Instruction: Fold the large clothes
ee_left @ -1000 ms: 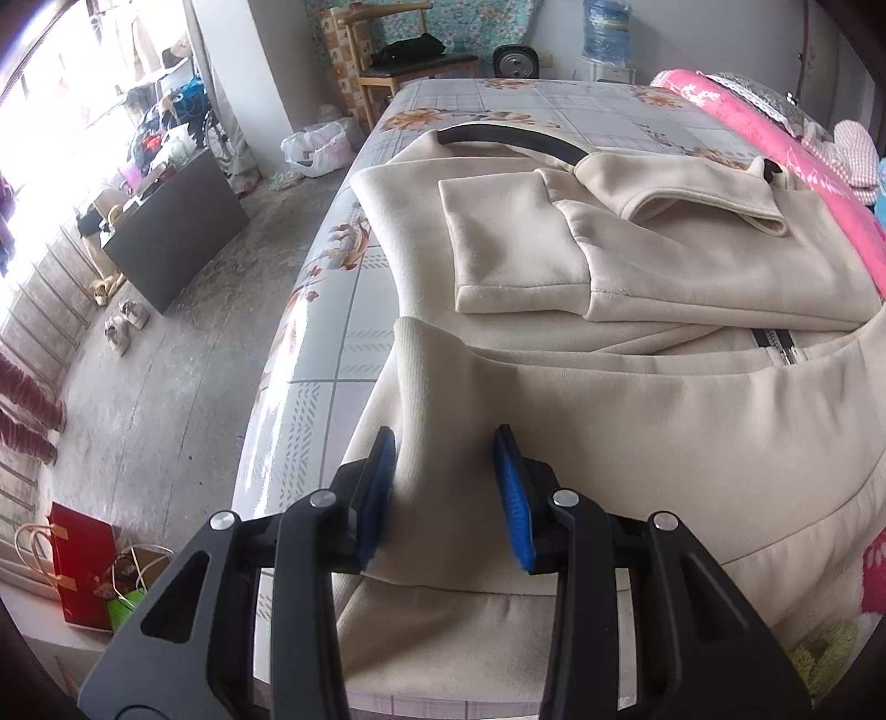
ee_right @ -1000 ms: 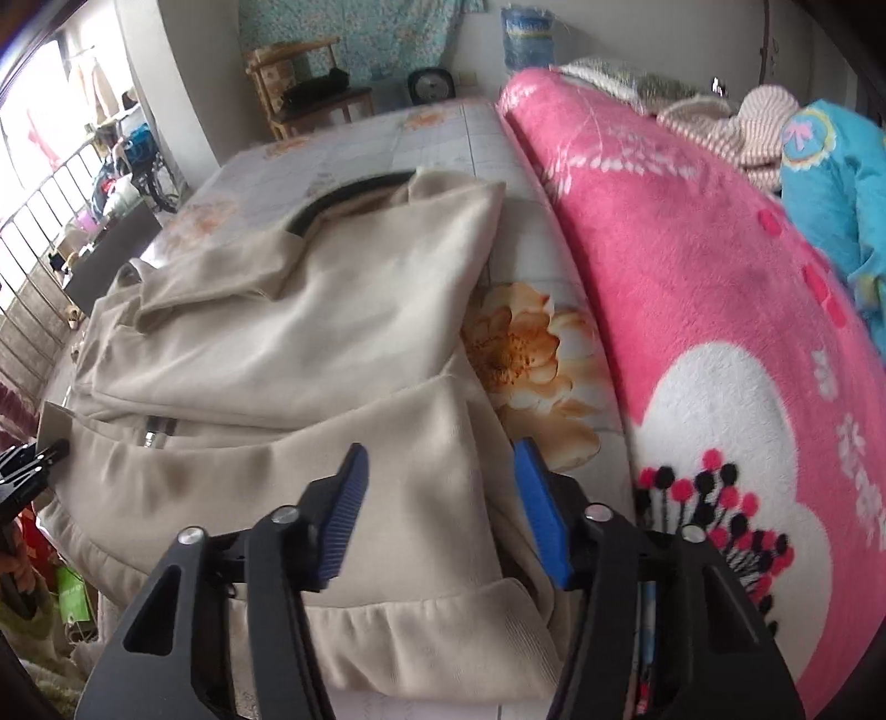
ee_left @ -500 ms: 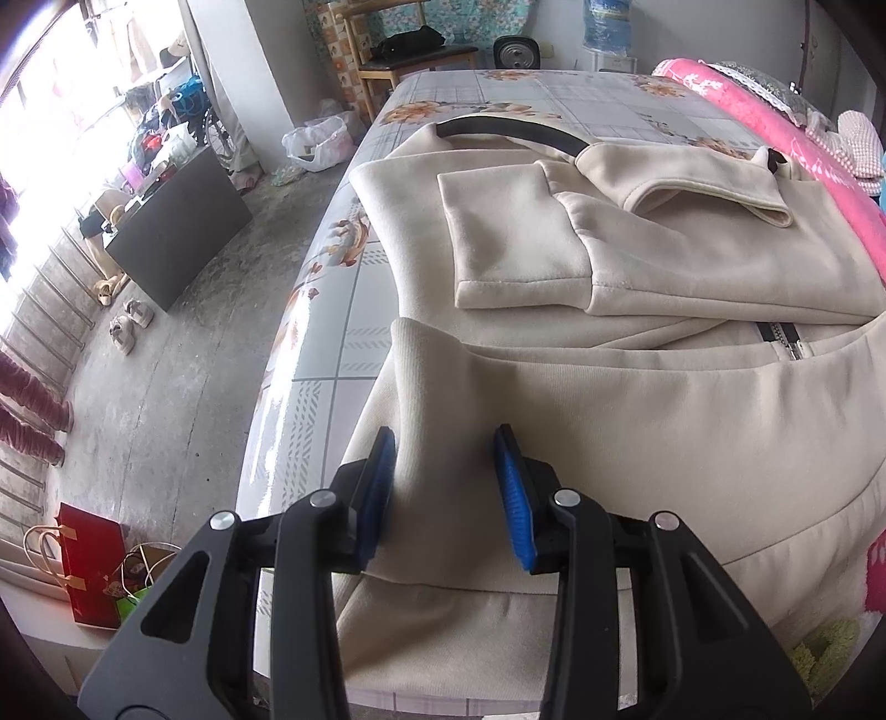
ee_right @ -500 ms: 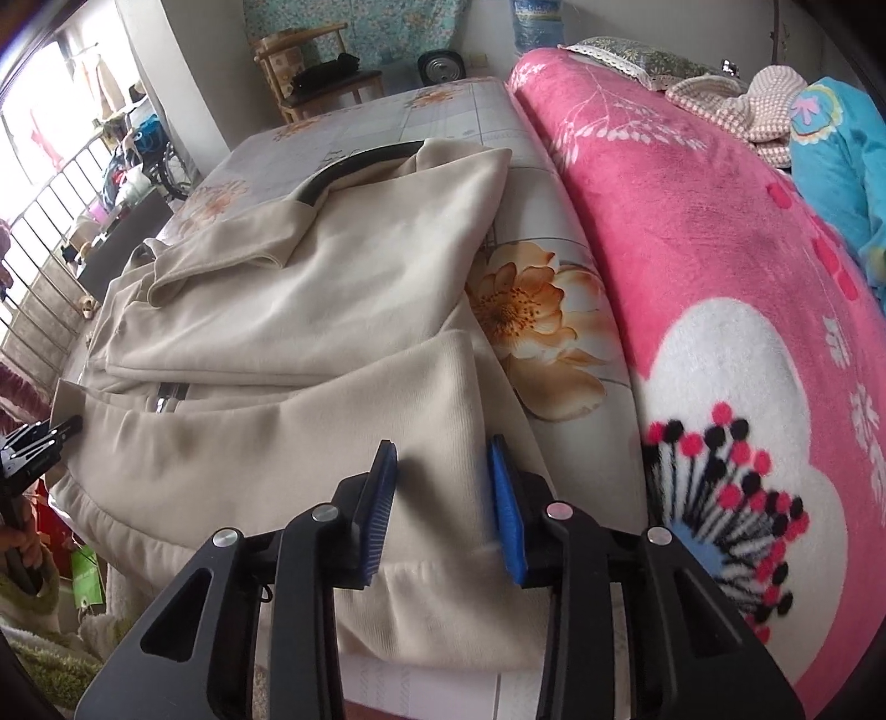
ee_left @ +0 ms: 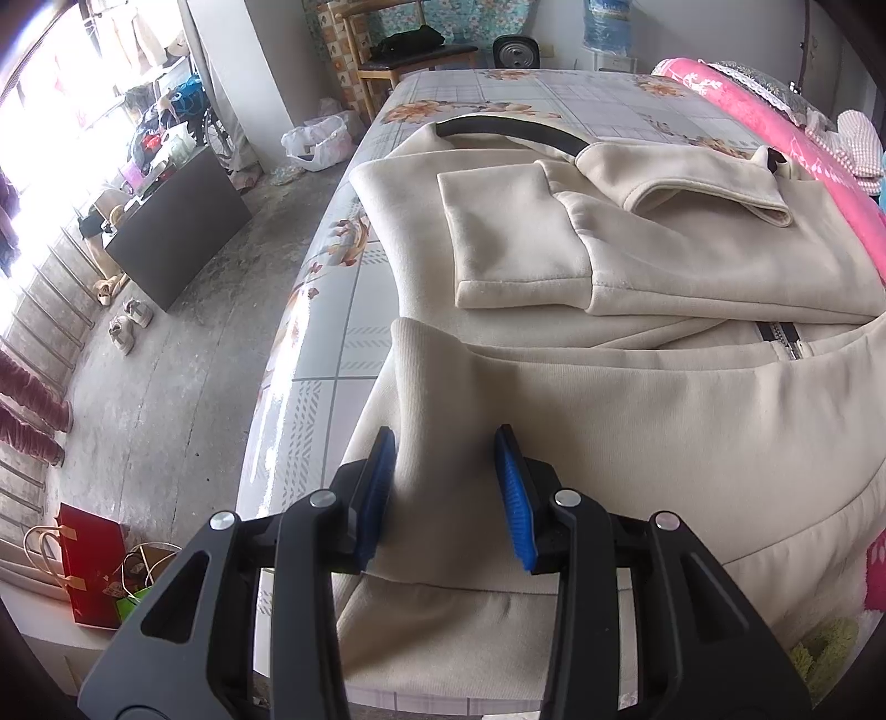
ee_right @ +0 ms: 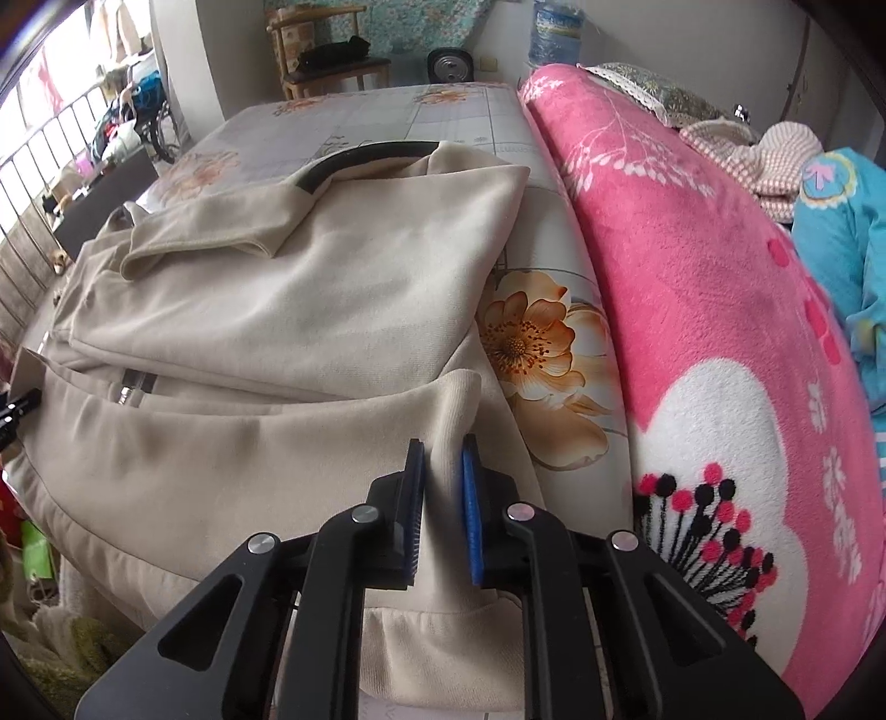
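right gripper (ee_right: 443, 487) has closed from wide apart onto the jacket (ee_right: 232, 476) hem

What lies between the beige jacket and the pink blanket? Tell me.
In the right wrist view, a bare strip of floral bedsheet separates the beige jacket from the pink blanket; nothing else lies there.

bare concrete floor (ee_left: 183, 343), bright railed window (ee_left: 50, 111), wooden chair (ee_left: 410, 55), pale walls (ee_right: 692, 50)

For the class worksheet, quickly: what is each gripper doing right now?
Left gripper: open, fingers astride a raised fold of the beige jacket.
Right gripper: shut on the jacket's hem corner.
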Motion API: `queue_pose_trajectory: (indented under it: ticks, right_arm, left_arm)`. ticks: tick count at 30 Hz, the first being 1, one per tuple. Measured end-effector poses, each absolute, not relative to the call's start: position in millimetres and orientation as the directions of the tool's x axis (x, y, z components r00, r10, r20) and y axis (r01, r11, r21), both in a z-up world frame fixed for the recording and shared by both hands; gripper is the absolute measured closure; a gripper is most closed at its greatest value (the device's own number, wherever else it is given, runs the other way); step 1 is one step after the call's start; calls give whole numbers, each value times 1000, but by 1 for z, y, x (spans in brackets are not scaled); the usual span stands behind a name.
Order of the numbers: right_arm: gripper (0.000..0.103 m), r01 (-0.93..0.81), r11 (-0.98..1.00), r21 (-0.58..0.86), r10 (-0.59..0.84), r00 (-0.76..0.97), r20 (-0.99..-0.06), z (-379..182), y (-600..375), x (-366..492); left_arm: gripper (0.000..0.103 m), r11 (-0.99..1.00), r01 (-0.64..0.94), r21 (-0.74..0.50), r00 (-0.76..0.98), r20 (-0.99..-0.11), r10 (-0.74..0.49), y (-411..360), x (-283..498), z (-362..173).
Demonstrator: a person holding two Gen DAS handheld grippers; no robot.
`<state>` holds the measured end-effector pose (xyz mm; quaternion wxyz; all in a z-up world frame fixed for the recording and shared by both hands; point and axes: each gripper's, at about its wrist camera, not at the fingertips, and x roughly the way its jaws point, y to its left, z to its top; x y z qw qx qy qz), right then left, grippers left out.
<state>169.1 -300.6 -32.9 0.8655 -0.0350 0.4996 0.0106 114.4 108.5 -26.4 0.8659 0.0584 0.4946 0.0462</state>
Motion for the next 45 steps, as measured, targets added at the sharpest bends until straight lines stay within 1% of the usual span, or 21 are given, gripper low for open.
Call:
queue_pose_trajectory:
  ticks: [5,13,45]
  right_arm:
    - [90,-63,994,-95,-51,499,-865,-35,-297,171]
    - [90,-59,993,-105,-63,495,-867,-36,-295,172]
    - [90,-56,993,-106,-65,492,-868,-38,-295,175]
  left_arm:
    - [67,989,-22,148,506,-852,138,108,114,-27]
    - [67,989,-20,149,506,-851,139,108,115,-27]
    - [67,988,-18,155,507,-850,143,108,115,-27]
